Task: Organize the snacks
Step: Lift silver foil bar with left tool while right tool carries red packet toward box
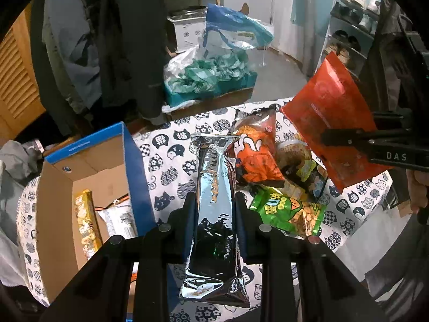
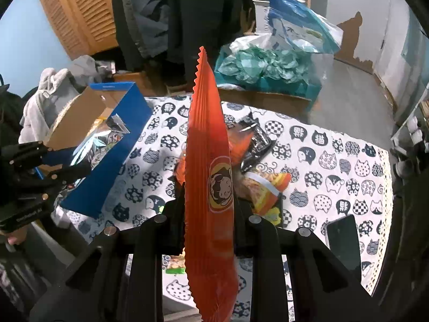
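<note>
My left gripper (image 1: 214, 209) is shut on a silver foil snack pack (image 1: 214, 187), held upright above the cat-print tablecloth (image 1: 166, 161), just right of an open blue cardboard box (image 1: 112, 166). The box holds a yellow snack bar (image 1: 85, 222) and a white packet (image 1: 118, 218). My right gripper (image 2: 209, 204) is shut on an orange-red snack bag (image 2: 206, 161), seen edge-on; it also shows in the left wrist view (image 1: 332, 118). A pile of snacks lies on the table: an orange bag (image 1: 254, 155), a green bag (image 1: 289, 209), a dark packet (image 2: 254, 142).
A black phone (image 2: 344, 244) lies on the tablecloth at the right. Beyond the table stand a cardboard box with teal plastic bags (image 1: 209, 77), hanging coats (image 1: 120, 40), a wooden louvered door (image 2: 80, 13) and a shoe rack (image 1: 348, 26).
</note>
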A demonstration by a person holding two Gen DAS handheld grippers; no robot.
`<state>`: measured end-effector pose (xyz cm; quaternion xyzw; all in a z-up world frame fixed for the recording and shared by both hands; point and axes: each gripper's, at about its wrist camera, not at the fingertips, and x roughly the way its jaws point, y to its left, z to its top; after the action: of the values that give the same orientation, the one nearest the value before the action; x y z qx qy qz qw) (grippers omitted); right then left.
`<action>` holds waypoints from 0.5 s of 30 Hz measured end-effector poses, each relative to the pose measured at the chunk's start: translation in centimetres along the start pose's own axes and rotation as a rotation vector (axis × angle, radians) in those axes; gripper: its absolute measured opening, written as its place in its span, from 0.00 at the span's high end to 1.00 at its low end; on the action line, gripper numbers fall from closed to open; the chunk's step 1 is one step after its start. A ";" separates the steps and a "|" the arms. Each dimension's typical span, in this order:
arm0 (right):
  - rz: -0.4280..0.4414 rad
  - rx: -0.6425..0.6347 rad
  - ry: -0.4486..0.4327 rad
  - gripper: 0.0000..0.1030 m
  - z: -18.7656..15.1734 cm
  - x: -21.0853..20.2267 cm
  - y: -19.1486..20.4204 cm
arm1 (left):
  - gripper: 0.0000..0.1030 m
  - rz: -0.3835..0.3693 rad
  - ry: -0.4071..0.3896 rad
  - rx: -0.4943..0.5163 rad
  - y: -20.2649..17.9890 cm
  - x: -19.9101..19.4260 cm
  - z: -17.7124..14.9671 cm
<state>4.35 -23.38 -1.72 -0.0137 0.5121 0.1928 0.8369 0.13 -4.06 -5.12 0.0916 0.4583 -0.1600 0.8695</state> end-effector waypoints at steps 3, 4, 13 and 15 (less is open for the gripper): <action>0.005 -0.008 0.000 0.78 0.4 0.2 0.6 | 0.74 -0.003 -0.004 -0.011 0.5 -0.4 0.0; 0.008 -0.011 -0.001 0.78 0.6 0.2 0.8 | 0.74 -0.002 -0.007 -0.014 0.7 -0.6 0.0; 0.033 -0.039 -0.009 0.78 2.1 0.5 3.0 | 0.74 0.043 -0.037 -0.037 3.0 -1.9 -0.5; 0.038 -0.047 -0.010 0.78 2.4 0.7 3.5 | 0.74 0.045 -0.037 -0.051 3.7 -2.0 -0.6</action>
<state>5.50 -19.39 -0.53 -0.0226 0.5033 0.2205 0.8352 -0.02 -0.08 -3.74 0.0770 0.4441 -0.1302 0.8831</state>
